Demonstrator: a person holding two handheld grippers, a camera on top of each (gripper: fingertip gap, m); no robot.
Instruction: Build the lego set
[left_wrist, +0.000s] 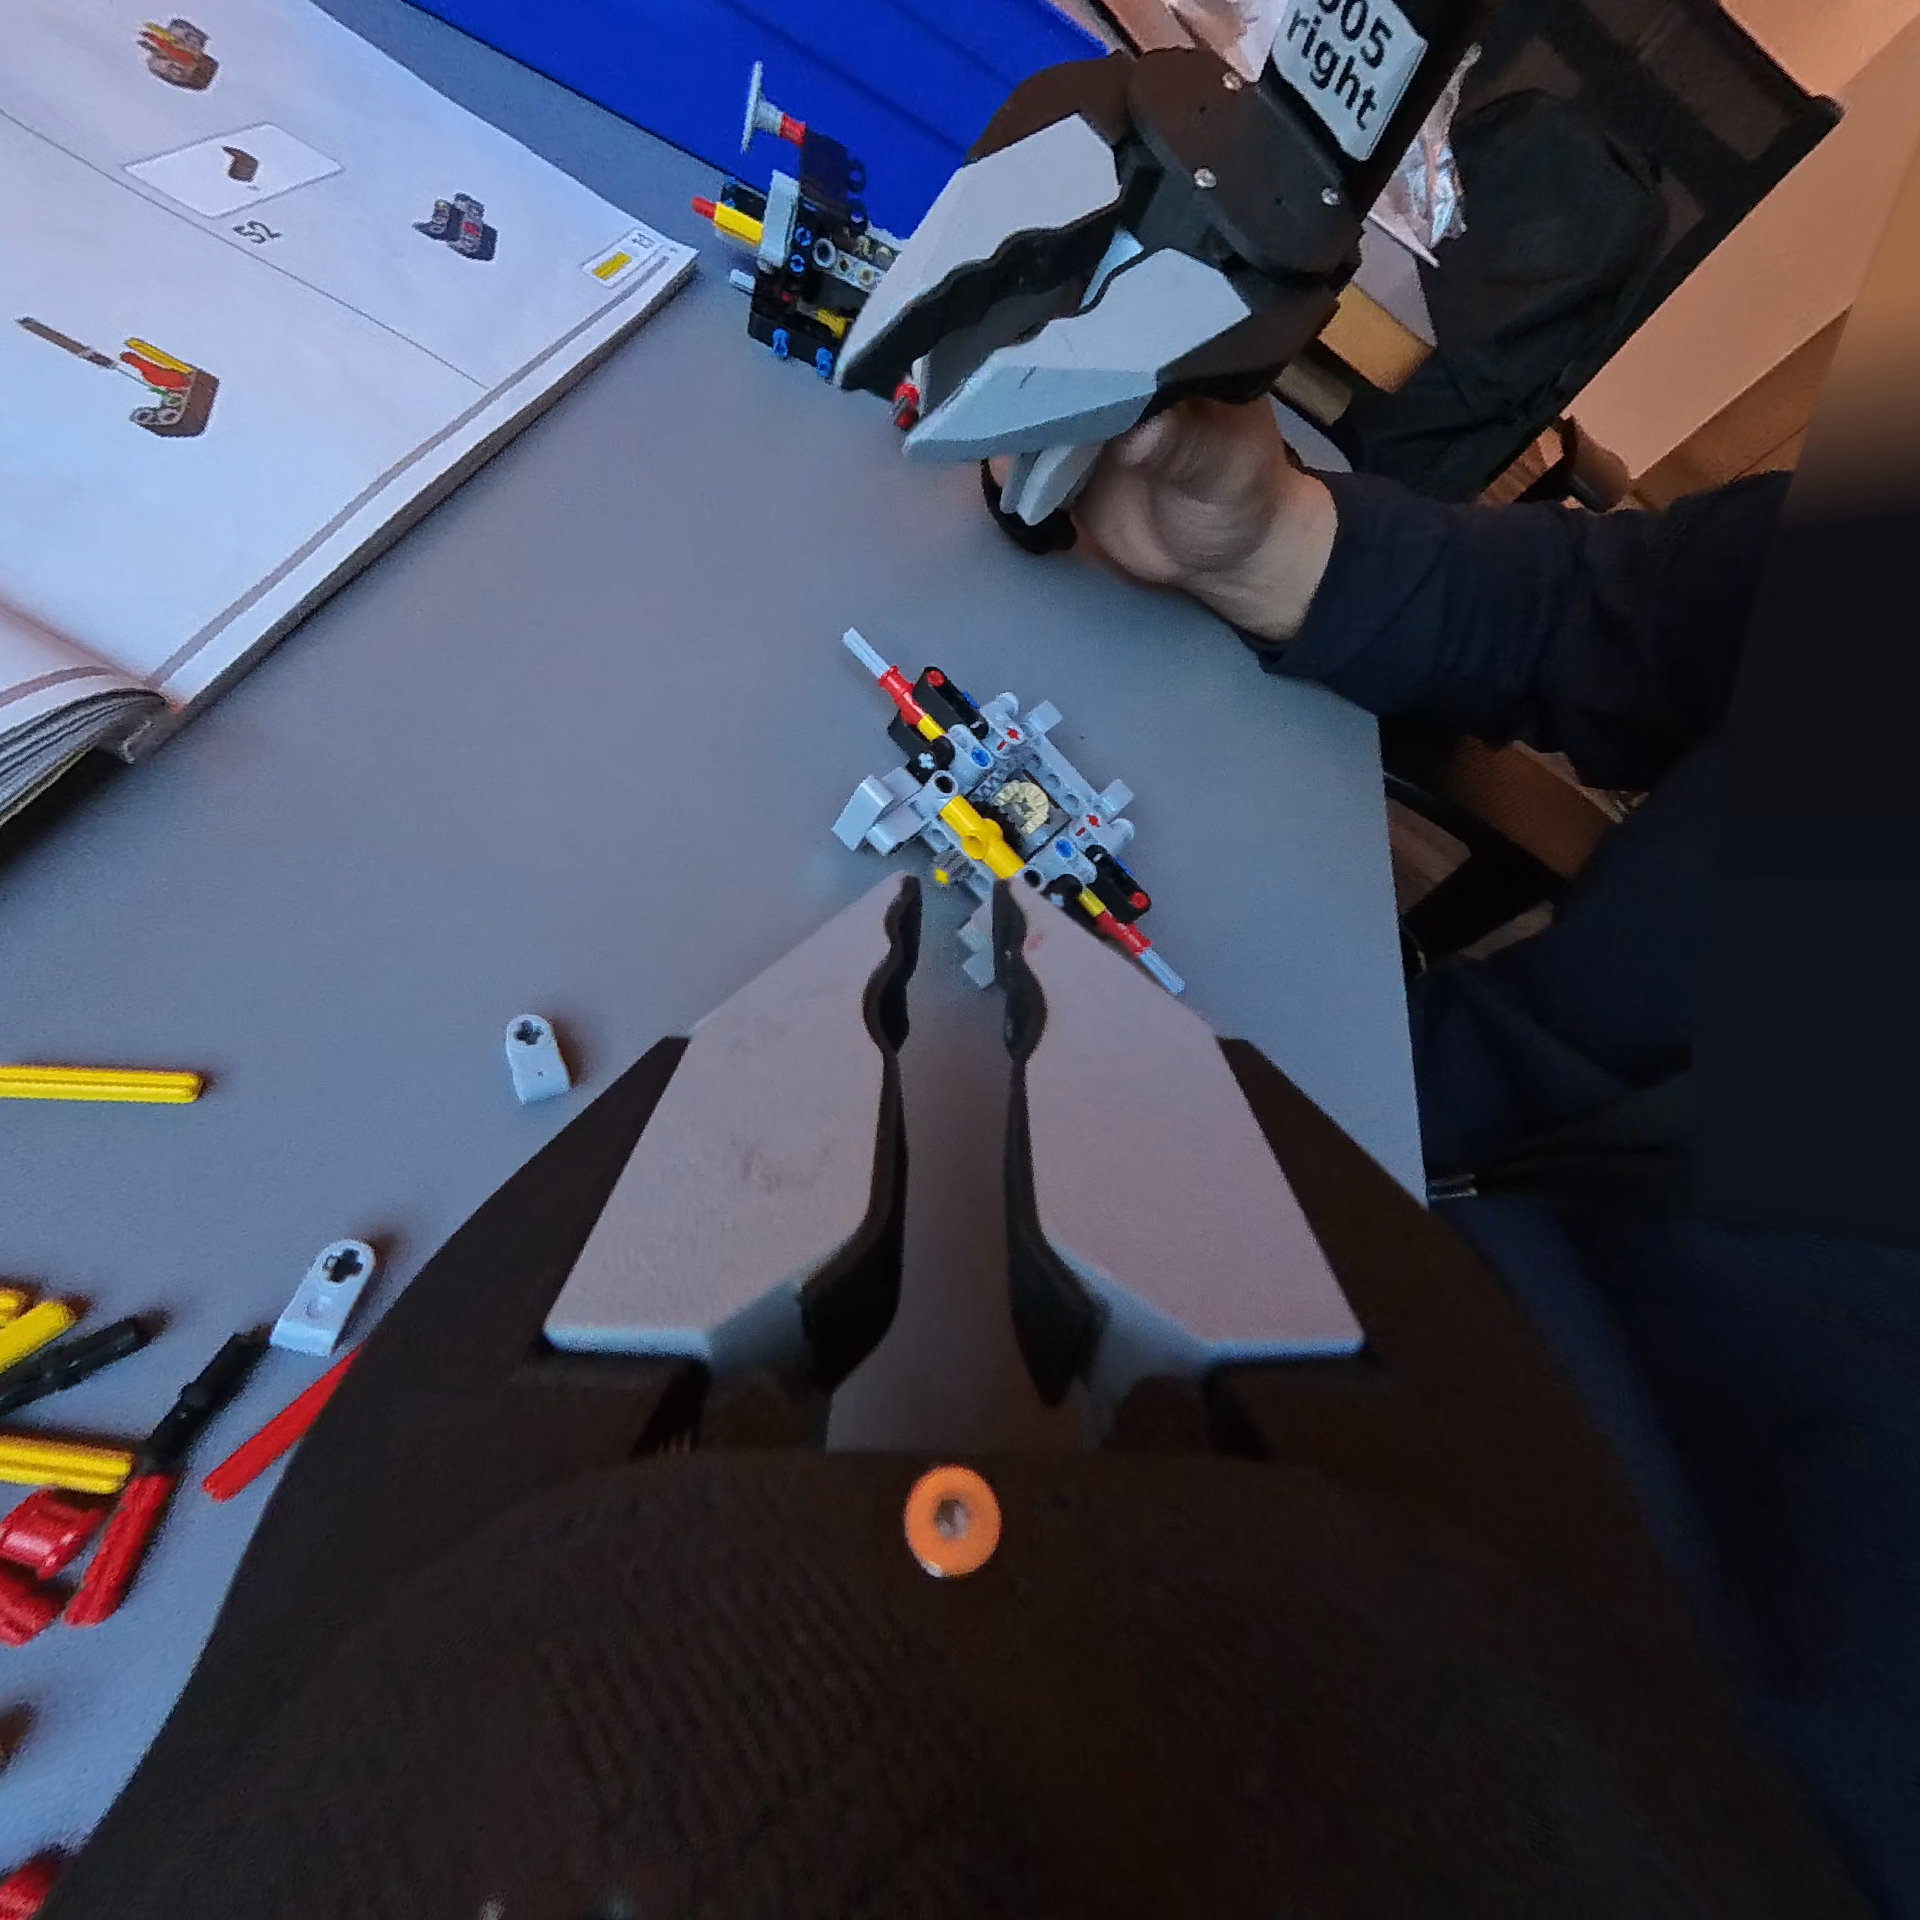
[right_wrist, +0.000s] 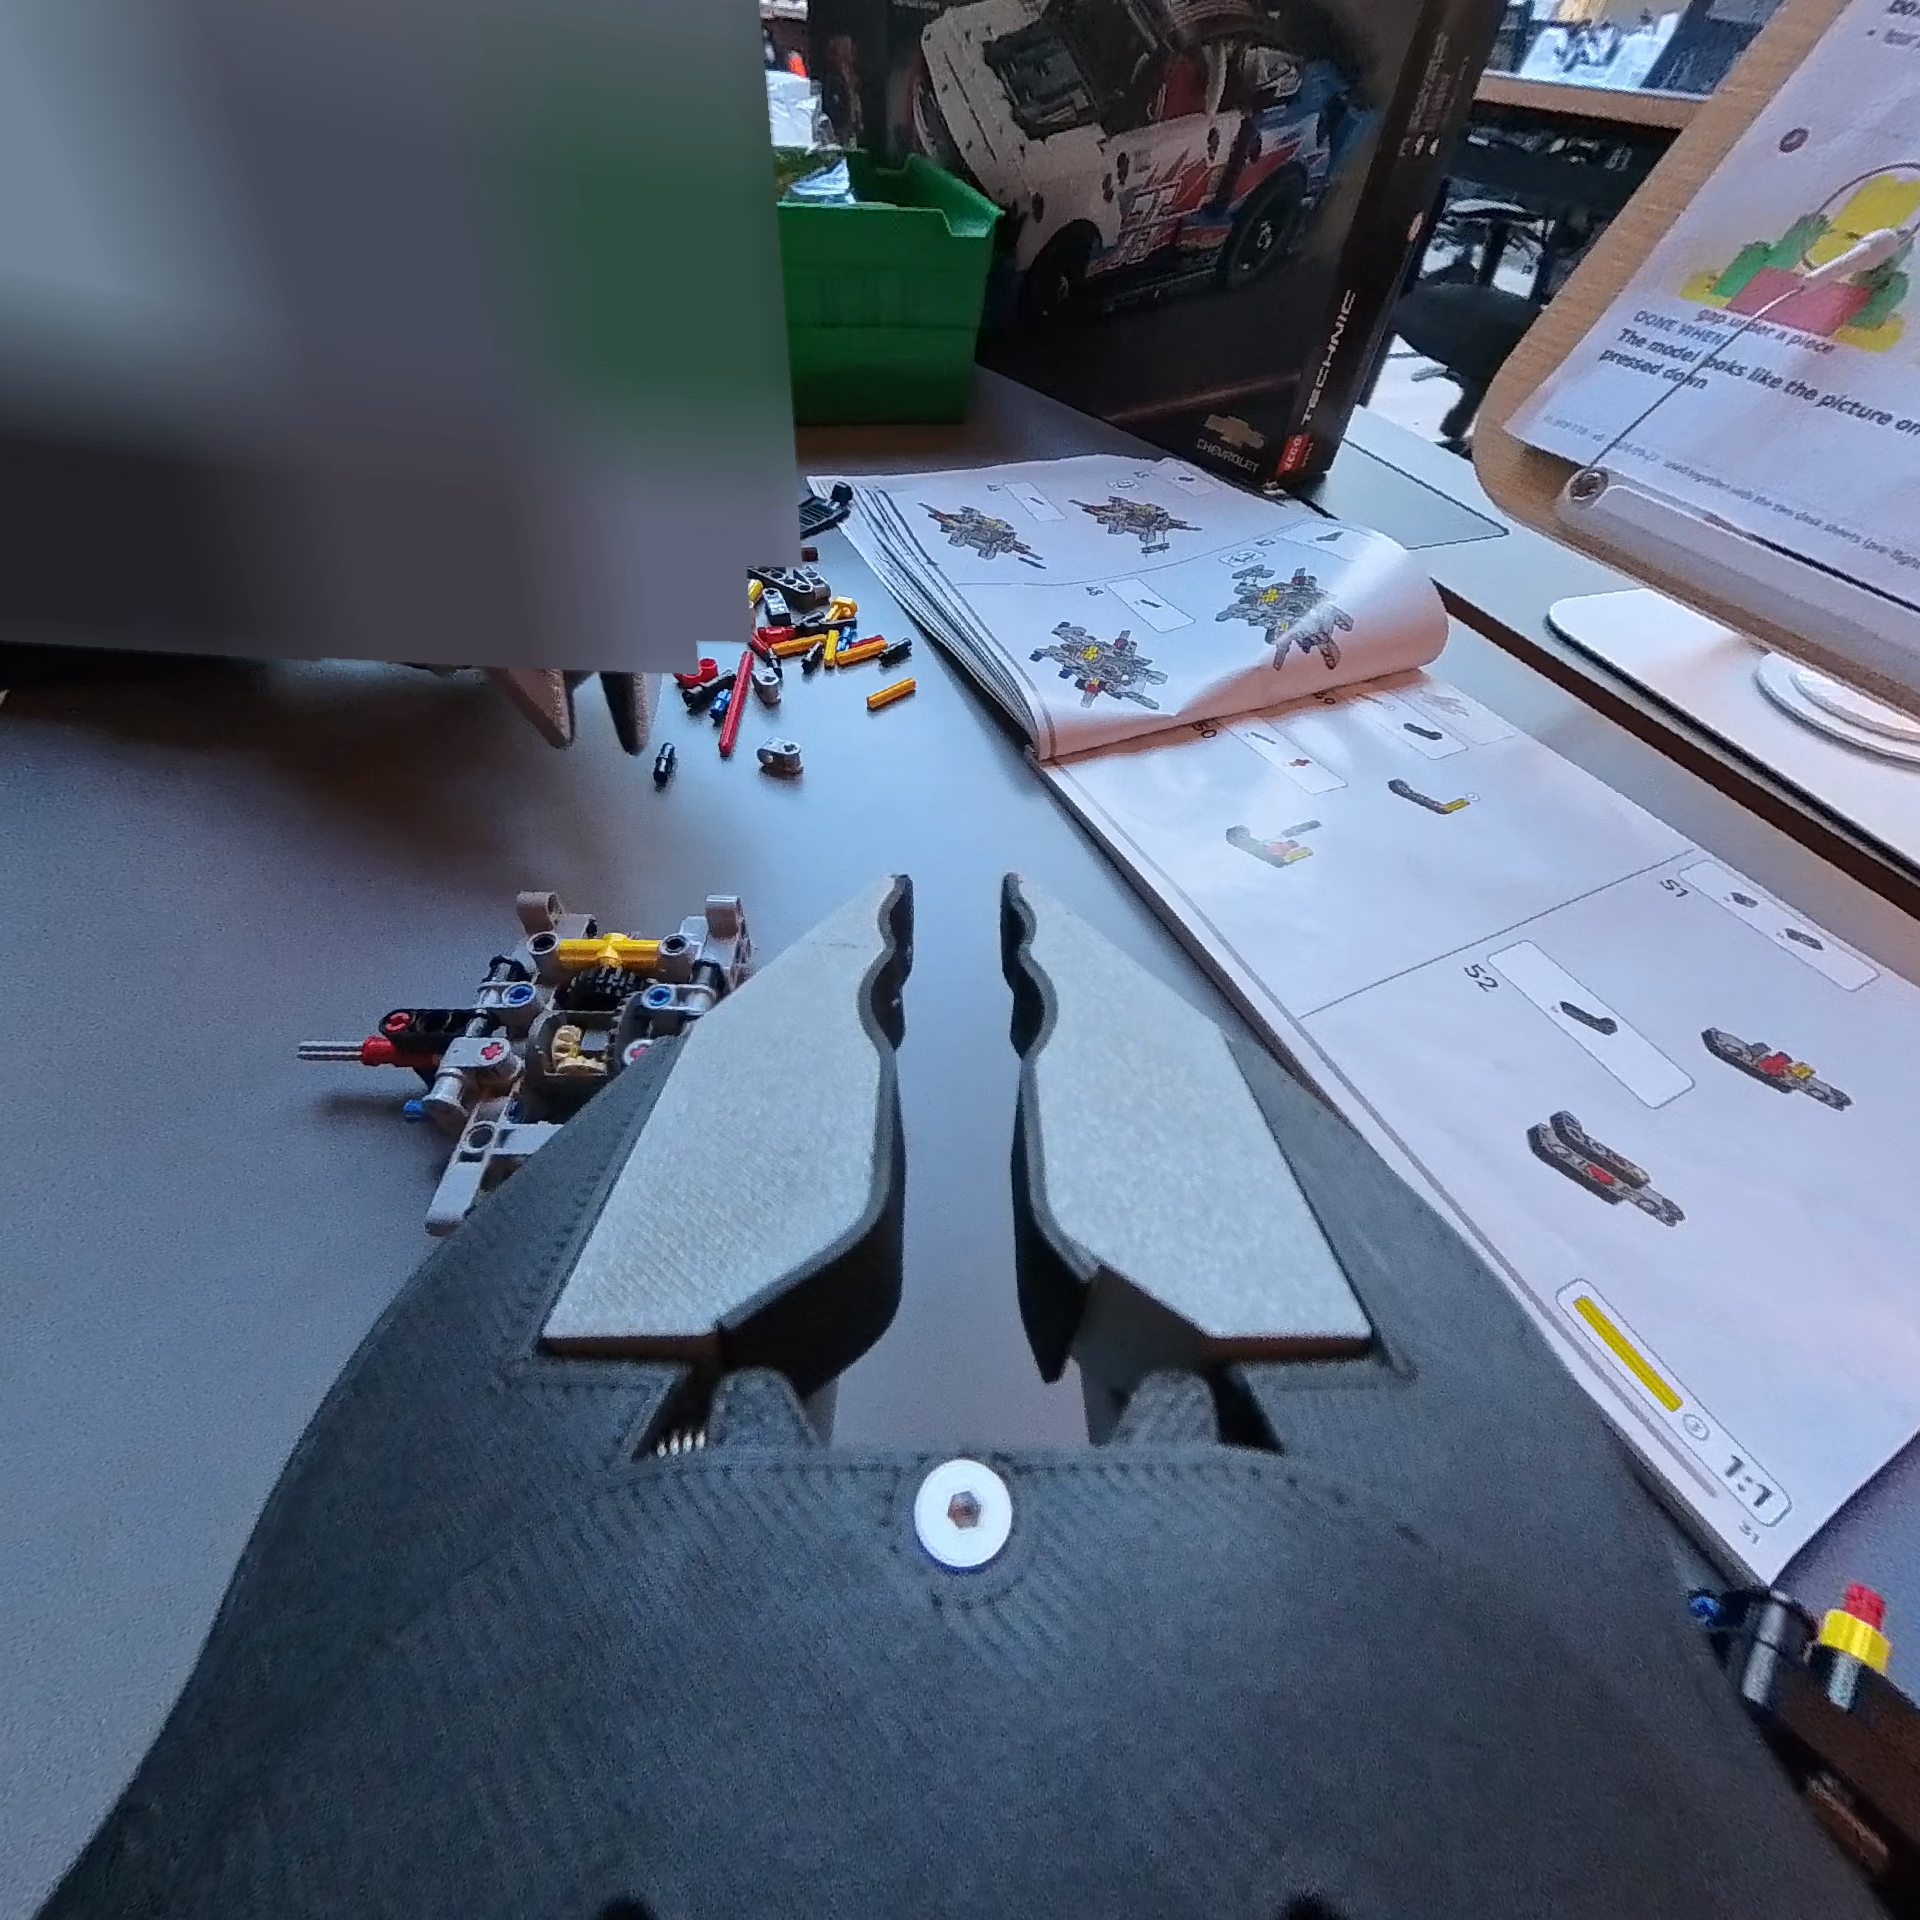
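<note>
A small grey, black and yellow brick assembly (left_wrist: 997, 810) with red-tipped axles lies on the grey table (left_wrist: 623, 623). It also shows in the right wrist view (right_wrist: 582, 1029). My left gripper (left_wrist: 954, 888) hovers just short of it, jaws a narrow gap apart with only table and a grey arm of the assembly showing between them, nothing pressed. It also shows far off in the right wrist view (right_wrist: 587, 717), nothing between its fingers. My right gripper (right_wrist: 956, 883) is open and empty over bare table, right of the assembly. In the left wrist view it (left_wrist: 883, 410) is raised, held by a hand (left_wrist: 1195, 509).
An open instruction booklet (right_wrist: 1455, 935) lies right of my right gripper and shows in the left wrist view (left_wrist: 260, 364). A second assembly (left_wrist: 805, 260) stands beyond the right gripper. Loose red, yellow and black parts (left_wrist: 73, 1455) and two grey connectors (left_wrist: 535, 1055) lie left. The table edge (left_wrist: 1392, 935) runs close on the right. The gap from one gripper's tips to the other's is roughly 11 cm.
</note>
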